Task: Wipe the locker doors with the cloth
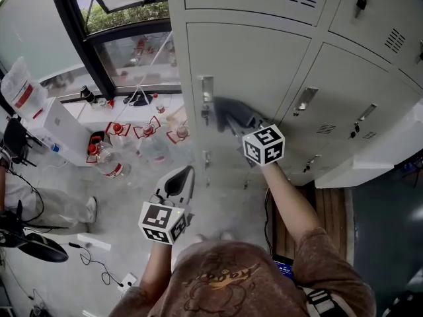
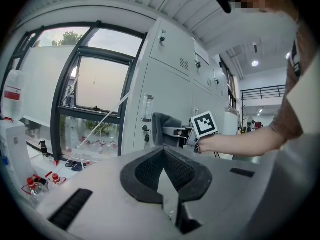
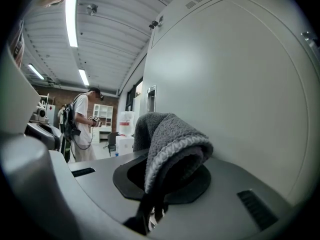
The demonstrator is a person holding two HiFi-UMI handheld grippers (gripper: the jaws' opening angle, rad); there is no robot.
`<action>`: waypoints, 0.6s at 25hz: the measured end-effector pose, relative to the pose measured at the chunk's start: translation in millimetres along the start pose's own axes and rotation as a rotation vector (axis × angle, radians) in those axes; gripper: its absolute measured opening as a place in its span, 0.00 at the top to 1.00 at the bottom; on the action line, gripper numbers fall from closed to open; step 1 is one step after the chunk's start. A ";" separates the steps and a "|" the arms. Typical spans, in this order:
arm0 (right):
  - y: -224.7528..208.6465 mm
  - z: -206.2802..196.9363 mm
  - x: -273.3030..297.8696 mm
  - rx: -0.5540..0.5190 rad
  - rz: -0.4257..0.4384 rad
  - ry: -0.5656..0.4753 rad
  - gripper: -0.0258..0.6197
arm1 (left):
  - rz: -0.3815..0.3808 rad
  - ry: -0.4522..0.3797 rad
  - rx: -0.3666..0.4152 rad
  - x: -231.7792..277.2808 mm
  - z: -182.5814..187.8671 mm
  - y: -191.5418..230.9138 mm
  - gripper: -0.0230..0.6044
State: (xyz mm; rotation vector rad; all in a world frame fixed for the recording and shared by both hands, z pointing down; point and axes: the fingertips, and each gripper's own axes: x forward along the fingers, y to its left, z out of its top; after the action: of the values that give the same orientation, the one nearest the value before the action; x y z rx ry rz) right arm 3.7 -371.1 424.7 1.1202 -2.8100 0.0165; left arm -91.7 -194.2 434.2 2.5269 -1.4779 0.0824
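A grey cloth (image 1: 231, 114) is bunched against a pale grey locker door (image 1: 254, 61), just right of its metal handle (image 1: 206, 88). My right gripper (image 1: 246, 129) is shut on the cloth, which drapes over its jaws and hides the tips. In the right gripper view the cloth (image 3: 170, 134) fills the space over the jaws, with the door (image 3: 240, 84) close on the right. My left gripper (image 1: 180, 178) hangs lower and to the left, away from the lockers, with its jaws together and holding nothing. The left gripper view shows the cloth (image 2: 162, 126) pressed on the door ahead.
More locker doors (image 1: 344, 104) run to the right. A tall window (image 1: 129, 45) stands left of the lockers. Plastic water bottles (image 1: 112, 160) and a white box (image 1: 66, 127) sit on the floor, with cables (image 1: 92, 263) nearby. Another person (image 3: 82, 126) stands far off.
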 end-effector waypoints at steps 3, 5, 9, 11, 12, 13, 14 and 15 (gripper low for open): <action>-6.6 -1.2 -6.8 0.002 -0.009 0.001 0.91 | -0.010 0.000 0.002 2.5 0.3 -2.9 0.96; -11.3 -2.0 -11.5 0.004 -0.019 0.002 0.91 | -0.016 -0.002 0.006 4.0 1.4 -4.5 0.96; -21.2 -3.9 -21.8 0.006 -0.037 0.002 0.91 | -0.024 0.003 0.005 5.5 0.0 -5.9 0.96; -27.0 -4.7 -27.9 0.008 -0.049 0.003 0.91 | -0.028 0.003 0.005 6.5 0.2 -7.0 0.96; -30.1 -5.0 -31.1 0.008 -0.057 0.003 0.91 | -0.030 0.002 0.005 7.1 0.7 -7.6 0.96; -33.3 -5.2 -34.6 0.009 -0.064 0.003 0.91 | -0.032 0.002 0.006 7.5 1.3 -8.2 0.96; -36.5 -5.6 -38.1 0.009 -0.072 0.003 0.91 | -0.035 0.002 0.007 7.8 1.7 -8.8 0.96; -39.8 -6.3 -41.8 0.009 -0.080 0.004 0.91 | -0.037 0.002 0.007 8.1 1.8 -9.5 0.96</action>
State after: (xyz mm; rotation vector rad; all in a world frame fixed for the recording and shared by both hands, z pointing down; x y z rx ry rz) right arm 61.7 -371.0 425.0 1.2326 -2.7616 0.0241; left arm -79.5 -197.0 432.1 2.5580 -1.4320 0.0847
